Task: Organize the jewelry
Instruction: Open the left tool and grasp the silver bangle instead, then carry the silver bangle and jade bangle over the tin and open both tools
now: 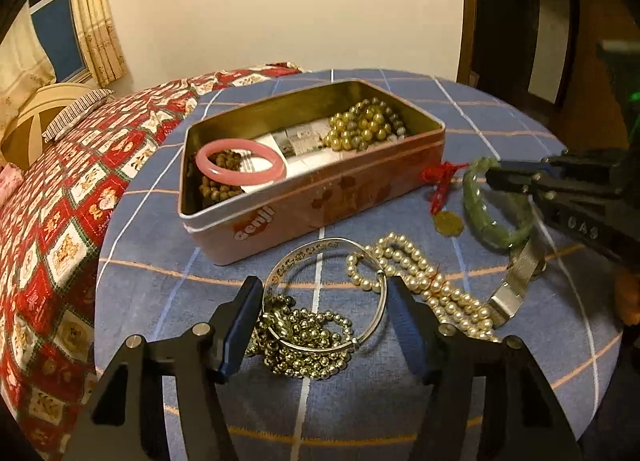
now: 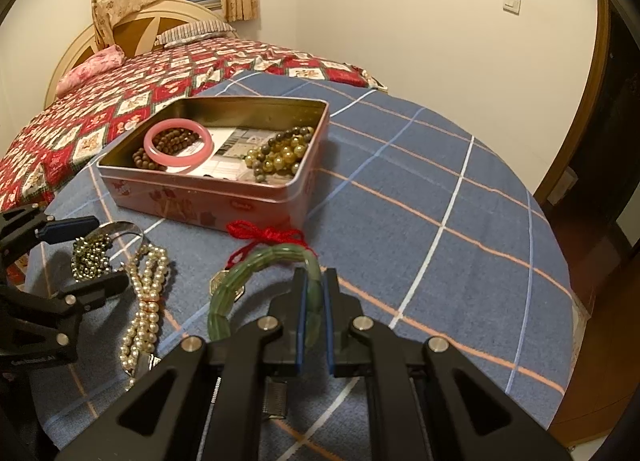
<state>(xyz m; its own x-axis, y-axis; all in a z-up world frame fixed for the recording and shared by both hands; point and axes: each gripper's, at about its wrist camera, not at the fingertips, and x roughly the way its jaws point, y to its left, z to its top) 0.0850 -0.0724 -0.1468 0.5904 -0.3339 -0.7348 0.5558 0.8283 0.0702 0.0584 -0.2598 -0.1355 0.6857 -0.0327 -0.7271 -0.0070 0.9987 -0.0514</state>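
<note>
A: Which step is in hand?

B: Loose pieces are going into the pink tin [image 2: 224,205], I judge. The right tongs [image 2: 314,315] are closed on the green bangle [image 2: 256,261], its band pinched between the blue pads. The rest of the ring seems to lie on the blue checked surface [image 2: 460,221], just in front of the tin.

A: And the other side?

B: The left tongs [image 1: 324,325] stand wide apart, holding nothing. They straddle the silver bangle [image 1: 332,293], which lies over a heap of small gold beads [image 1: 304,341]. I cannot tell whether the pads touch it.

A: What does the next move call for?

B: Probably lifting the green bangle clear and carrying it over the tin's near wall. A red cord [image 2: 268,235] with a gold pendant [image 1: 448,223] lies against the bangle, and I cannot tell if it is tied on. It could drag along, so a slow lift seems wise. The tin's middle, over the paper card [image 1: 304,149], looks the freest spot.

A: Count things for me.

B: Inside the tin: one pink bangle [image 1: 240,167], one dark brown bead strand [image 1: 218,189] under it, and one cluster of larger yellowish beads [image 1: 366,125]. How many strands make up that cluster I cannot say. Outside: one green bangle, one silver bangle, one heap of small gold beads, one looped pearl strand [image 1: 416,277], one metal mesh band [image 1: 516,281], and one corded pendant. Two tongs, one tin.
</note>
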